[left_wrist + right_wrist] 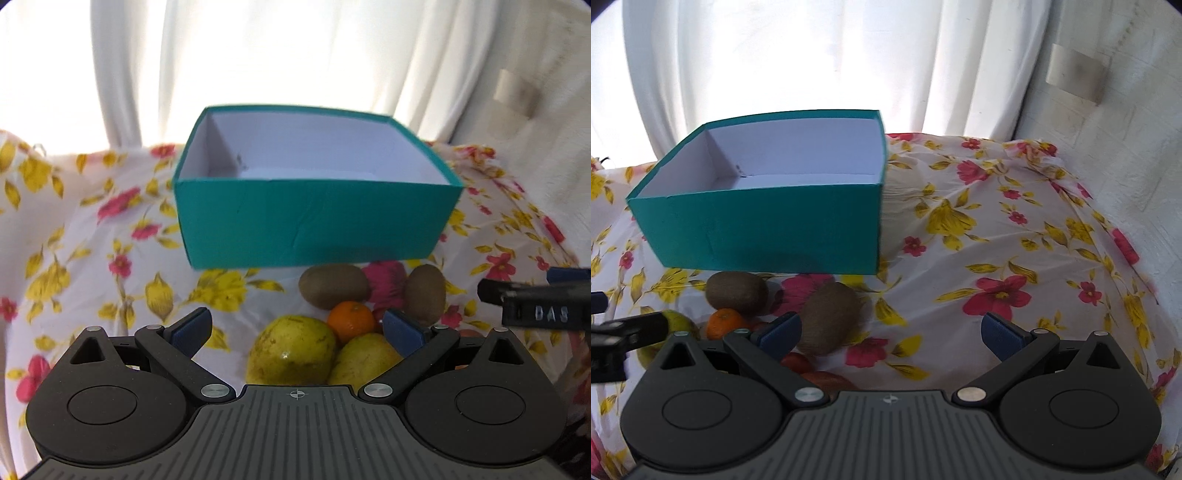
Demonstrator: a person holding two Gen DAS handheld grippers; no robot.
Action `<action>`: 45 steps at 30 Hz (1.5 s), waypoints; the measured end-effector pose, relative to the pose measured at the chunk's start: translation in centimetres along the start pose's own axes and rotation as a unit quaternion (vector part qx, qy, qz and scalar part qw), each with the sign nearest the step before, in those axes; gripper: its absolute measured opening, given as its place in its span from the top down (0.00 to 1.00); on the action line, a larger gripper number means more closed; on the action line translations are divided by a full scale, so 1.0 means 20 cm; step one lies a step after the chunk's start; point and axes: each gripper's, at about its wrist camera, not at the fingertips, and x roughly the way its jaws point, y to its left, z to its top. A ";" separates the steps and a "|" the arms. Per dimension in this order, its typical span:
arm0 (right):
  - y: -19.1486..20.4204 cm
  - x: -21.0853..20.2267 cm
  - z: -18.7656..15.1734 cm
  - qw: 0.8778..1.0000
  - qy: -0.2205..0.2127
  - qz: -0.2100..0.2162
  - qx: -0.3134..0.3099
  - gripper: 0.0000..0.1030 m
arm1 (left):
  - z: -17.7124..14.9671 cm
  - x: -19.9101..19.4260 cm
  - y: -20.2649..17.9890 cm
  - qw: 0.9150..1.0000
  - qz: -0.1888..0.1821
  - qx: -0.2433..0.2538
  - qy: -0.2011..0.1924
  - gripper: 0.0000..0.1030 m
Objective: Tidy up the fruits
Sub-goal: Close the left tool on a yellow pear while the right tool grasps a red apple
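A teal box (314, 218) with a white empty inside stands on the floral cloth; it also shows in the right wrist view (768, 232). In front of it lie two kiwis (334, 291) (424, 293), a small orange (351, 320) and two yellow-green fruits (291, 349) (365, 360). My left gripper (297, 330) is open, above the yellow-green fruits. My right gripper (892, 334) is open, its left finger beside a kiwi (829, 317). Another kiwi (737, 291), the orange (724, 323) and red fruits (798, 363) lie left of it.
The floral cloth (997, 240) covers the table and drops off at the right. White curtains (258, 55) hang behind the box. A white wall (1126, 110) stands at the right. The right gripper's body (539, 301) shows at the left view's right edge.
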 end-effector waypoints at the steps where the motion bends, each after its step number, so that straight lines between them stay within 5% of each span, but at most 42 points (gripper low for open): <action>1: -0.01 0.00 0.00 1.000 0.000 -0.001 0.004 0.00 | -0.01 0.00 -0.01 1.000 -0.002 0.008 0.000 0.02; 9: -0.06 0.05 -0.02 1.000 0.016 0.005 0.010 0.00 | -0.04 0.07 0.02 0.999 -0.003 0.003 0.037 0.02; 13: -0.06 0.08 -0.03 1.000 0.022 0.010 0.009 0.00 | -0.02 0.13 0.08 0.998 -0.006 -0.028 0.063 0.19; 17: -0.07 0.09 -0.02 1.000 0.023 0.013 0.006 0.00 | -0.02 0.20 0.09 0.995 -0.009 -0.033 0.091 0.27; 30: -0.08 0.12 0.01 1.000 0.025 0.009 0.003 0.00 | 0.01 0.37 0.12 0.988 -0.049 -0.050 0.137 0.30; 39: -0.08 0.13 0.02 1.000 0.027 0.004 0.004 0.00 | 0.00 0.34 0.13 0.989 -0.051 -0.033 0.133 0.36; 45: -0.06 0.09 -0.01 0.999 0.023 0.045 -0.013 0.00 | -0.03 0.25 0.20 0.989 -0.043 -0.066 0.123 0.36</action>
